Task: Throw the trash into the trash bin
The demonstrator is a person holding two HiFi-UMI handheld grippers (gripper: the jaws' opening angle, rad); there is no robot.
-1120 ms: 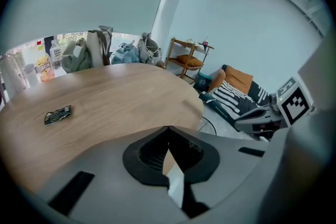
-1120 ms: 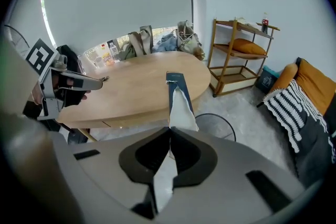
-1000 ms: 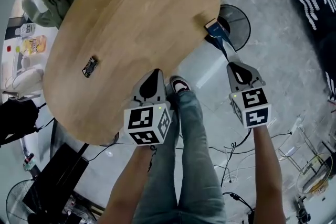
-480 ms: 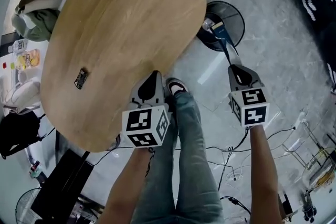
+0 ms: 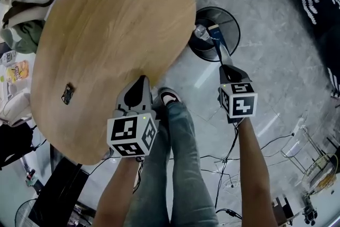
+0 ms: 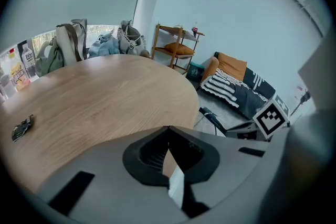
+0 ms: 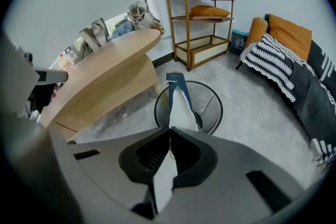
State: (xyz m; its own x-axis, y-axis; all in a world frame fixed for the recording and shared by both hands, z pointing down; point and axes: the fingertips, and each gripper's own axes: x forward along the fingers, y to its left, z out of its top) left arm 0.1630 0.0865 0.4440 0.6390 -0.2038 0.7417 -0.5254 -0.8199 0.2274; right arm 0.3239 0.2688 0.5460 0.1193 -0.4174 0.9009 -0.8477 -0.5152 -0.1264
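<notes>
Big oval wooden table [image 5: 106,24] fills the upper left of my head view, with bags [image 5: 21,13] piled at its far edge. A sofa with a striped blanket [image 7: 283,60] sits off to the right, and a wooden shelf [image 7: 202,23] stands by the wall behind the table. My jeans-clad legs [image 5: 180,167] are at the bottom, between the two arms.

A black mesh trash bin [image 5: 231,34] stands on the grey floor just beside the table's right edge.

My right gripper [image 5: 222,65] points steeply down over the bin. Its jaws are pinched tight on the trash [image 5: 214,32], a blue and white wrapper. The wrapper sticks out past the tips and hangs over the bin's mouth, not touching the rim as far as I can see.

My left gripper [image 5: 141,80] is over the table's near edge with its jaws closed together and nothing between them.

A small dark object [image 5: 67,93] lies on the table's left side, well apart from both grippers; it's too small to identify.
</notes>
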